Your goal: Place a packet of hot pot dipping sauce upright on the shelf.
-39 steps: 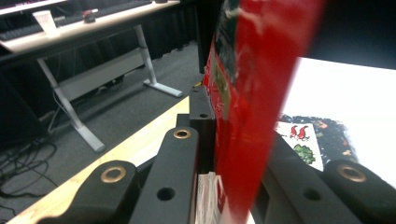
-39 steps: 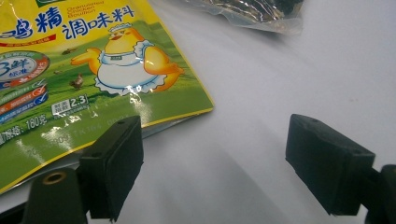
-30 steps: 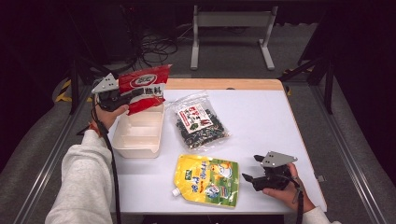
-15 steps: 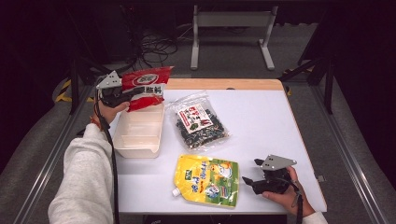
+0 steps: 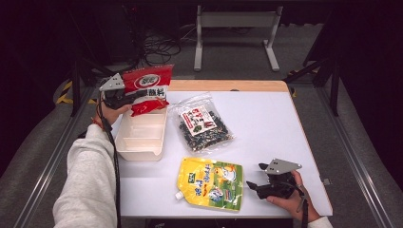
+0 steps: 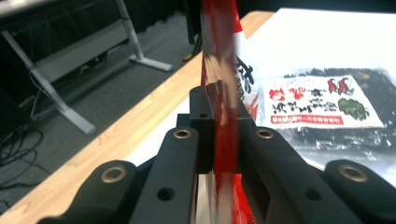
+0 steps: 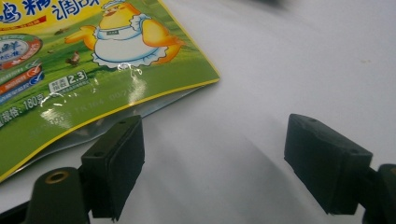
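Observation:
My left gripper (image 5: 127,97) is shut on a red and white snack packet (image 5: 147,88), held in the air over the far end of a white plastic bin (image 5: 124,147). In the left gripper view the red packet (image 6: 223,70) stands edge-on between my closed jaws. My right gripper (image 5: 255,178) rests open near the table's front right, its jaws pointing left at a yellow-green spouted pouch (image 5: 211,183). In the right gripper view the pouch (image 7: 93,60) lies just beyond the left pad (image 7: 114,163), with nothing between the pads.
A clear bag of dark dried food (image 5: 203,128) lies mid-table beside the bin. The white table (image 5: 266,123) has a wooden far edge. A metal frame (image 5: 235,28) and cables (image 5: 157,45) stand on the floor behind it.
My left gripper has carried the red packet a little to the right and down, closer over the bin. The right gripper has stayed where it was.

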Tool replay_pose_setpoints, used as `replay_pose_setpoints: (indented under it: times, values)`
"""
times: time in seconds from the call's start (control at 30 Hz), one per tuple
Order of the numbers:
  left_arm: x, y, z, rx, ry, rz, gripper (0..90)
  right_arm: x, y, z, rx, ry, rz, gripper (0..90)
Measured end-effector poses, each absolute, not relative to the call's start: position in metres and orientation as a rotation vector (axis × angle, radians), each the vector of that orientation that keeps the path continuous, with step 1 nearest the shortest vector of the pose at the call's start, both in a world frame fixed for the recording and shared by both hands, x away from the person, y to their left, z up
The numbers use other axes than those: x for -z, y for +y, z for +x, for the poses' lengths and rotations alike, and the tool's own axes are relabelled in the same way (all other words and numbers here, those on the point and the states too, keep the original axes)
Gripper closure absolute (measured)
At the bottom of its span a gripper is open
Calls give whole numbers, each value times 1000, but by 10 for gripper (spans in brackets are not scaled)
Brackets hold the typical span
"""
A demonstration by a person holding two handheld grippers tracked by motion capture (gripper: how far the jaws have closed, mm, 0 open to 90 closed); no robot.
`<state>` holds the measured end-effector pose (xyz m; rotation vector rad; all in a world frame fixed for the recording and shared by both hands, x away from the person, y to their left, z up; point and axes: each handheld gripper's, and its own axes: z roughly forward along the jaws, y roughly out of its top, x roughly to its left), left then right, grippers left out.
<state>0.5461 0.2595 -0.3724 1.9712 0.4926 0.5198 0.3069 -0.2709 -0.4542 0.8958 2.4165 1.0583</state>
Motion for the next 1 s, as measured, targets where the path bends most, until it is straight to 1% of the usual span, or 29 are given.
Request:
replay_pose_setpoints:
  times: [0.1,0.3,0.33,0.4,0.43,0.5,0.6,0.73,0.77,0.8,0.93,1.0]
  values:
    - [373,259,546,-524,511,2021,864,450,-271,306,-1084,2407,890,205]
    - [378,249,546,-547,516,2035,862,448,-272,304,-1099,2400,881,205]
    - [380,247,547,-574,546,2039,848,447,-272,305,-1104,2401,879,205]
    - [382,249,546,-568,575,2030,822,448,-271,305,-1104,2406,876,205]
    - [382,249,546,-568,575,2030,783,448,-271,305,-1104,2406,876,205]
    - [384,253,545,-563,599,2037,772,449,-271,305,-1099,2413,873,205]
    - [385,258,539,-563,622,2059,711,447,-271,305,-1108,2417,866,205]
    - [388,268,528,-572,675,2041,683,445,-270,304,-1123,2418,853,206]
    - [389,271,526,-574,671,2039,734,445,-270,304,-1122,2419,847,206]
    - [390,272,525,-567,671,2043,754,445,-270,304,-1123,2422,844,206]
    - [389,269,522,-601,668,2071,803,445,-269,305,-1120,2435,839,207]
    - [389,265,523,-639,688,2105,819,444,-268,306,-1128,2440,831,207]
